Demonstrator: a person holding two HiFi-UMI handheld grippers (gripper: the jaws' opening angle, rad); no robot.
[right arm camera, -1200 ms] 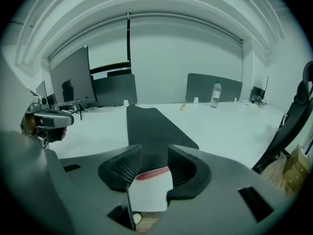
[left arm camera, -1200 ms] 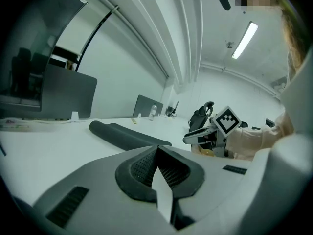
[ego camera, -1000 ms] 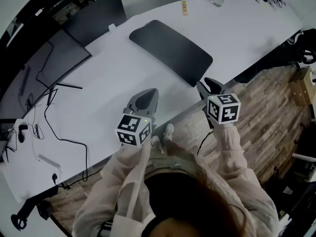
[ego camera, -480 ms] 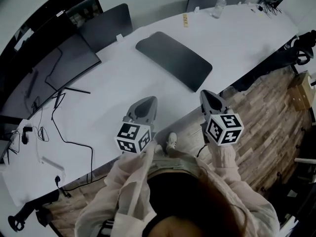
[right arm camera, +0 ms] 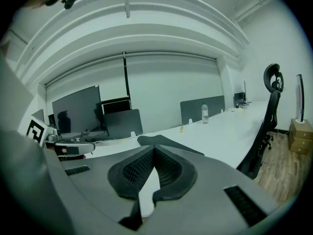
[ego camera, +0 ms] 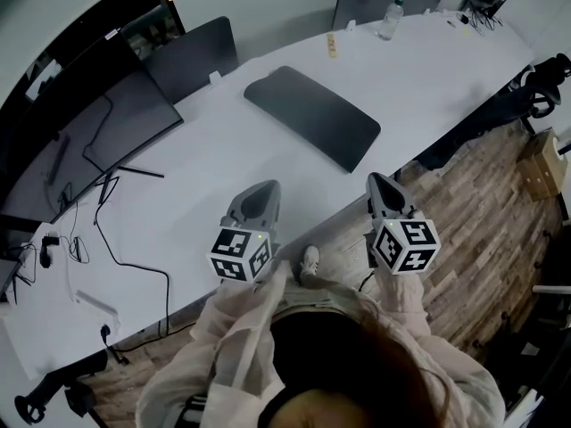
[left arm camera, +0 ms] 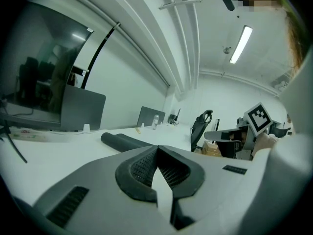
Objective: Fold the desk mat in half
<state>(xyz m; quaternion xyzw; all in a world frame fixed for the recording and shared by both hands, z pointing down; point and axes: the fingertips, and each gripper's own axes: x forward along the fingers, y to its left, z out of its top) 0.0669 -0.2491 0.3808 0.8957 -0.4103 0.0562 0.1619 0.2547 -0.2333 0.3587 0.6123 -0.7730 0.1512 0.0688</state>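
The dark grey desk mat (ego camera: 312, 117) lies on the white table (ego camera: 205, 159), slanting from far left to near right. Its near edge looks thick and rounded in the left gripper view (left arm camera: 124, 142); the right gripper view shows the mat (right arm camera: 166, 142) just past the jaws. My left gripper (ego camera: 260, 192) hovers over the table's front edge, shut and empty, short of the mat. Beyond that edge, over the floor, my right gripper (ego camera: 378, 183) is shut with nothing in it, a little short of the mat's near corner.
A monitor (ego camera: 116, 123) and a grey divider panel (ego camera: 192, 56) stand at the left. A water bottle (ego camera: 390, 18) and a small yellow item (ego camera: 332, 43) sit far back. Cables (ego camera: 116, 239) trail at near left. An office chair (ego camera: 535, 87) and a cardboard box (ego camera: 544, 163) stand right.
My right gripper has drawn back from the mat's near corner and risen, and its jaws, apart a second ago, are closed. The left gripper shifted slightly. The mat has not moved.
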